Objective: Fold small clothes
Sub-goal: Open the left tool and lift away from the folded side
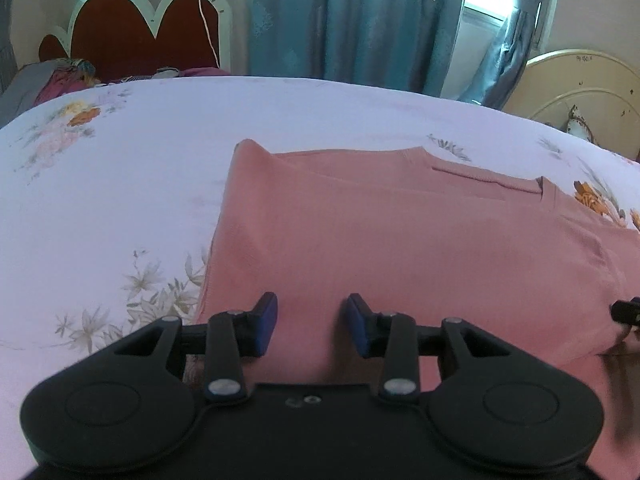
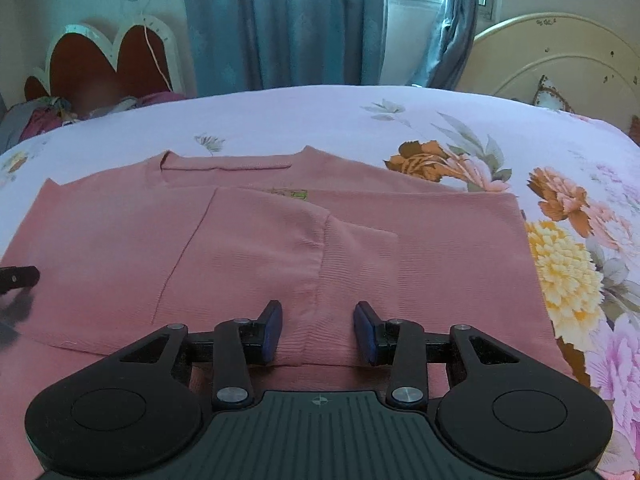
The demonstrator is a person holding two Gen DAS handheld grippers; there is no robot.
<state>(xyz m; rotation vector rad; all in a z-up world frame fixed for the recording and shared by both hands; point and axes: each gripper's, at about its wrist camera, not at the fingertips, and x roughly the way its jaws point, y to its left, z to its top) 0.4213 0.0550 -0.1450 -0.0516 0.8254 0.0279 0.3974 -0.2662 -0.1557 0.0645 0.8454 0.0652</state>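
Observation:
A pink knitted sweater [image 1: 400,240] lies flat on the bed, collar toward the far side, both sleeves folded in over the body. My left gripper [image 1: 312,320] hovers over the sweater's near left part, jaws apart, nothing pinched between the blue pads [image 1: 266,322]. My right gripper [image 2: 318,330] stands open over the sweater [image 2: 248,248], just above the folded sleeve's ribbed cuff [image 2: 352,276]. Each view catches a black tip of the other gripper: the right gripper [image 1: 626,312] at the right edge and the left gripper [image 2: 18,278] at the left edge.
The bed wears a pale floral sheet [image 2: 520,184]. A cream headboard [image 2: 560,60] rises at the right. Teal curtains [image 2: 280,20] and a window lie beyond, with a red scalloped headboard [image 1: 132,36] and a heap of clothes [image 1: 52,80] at the far left.

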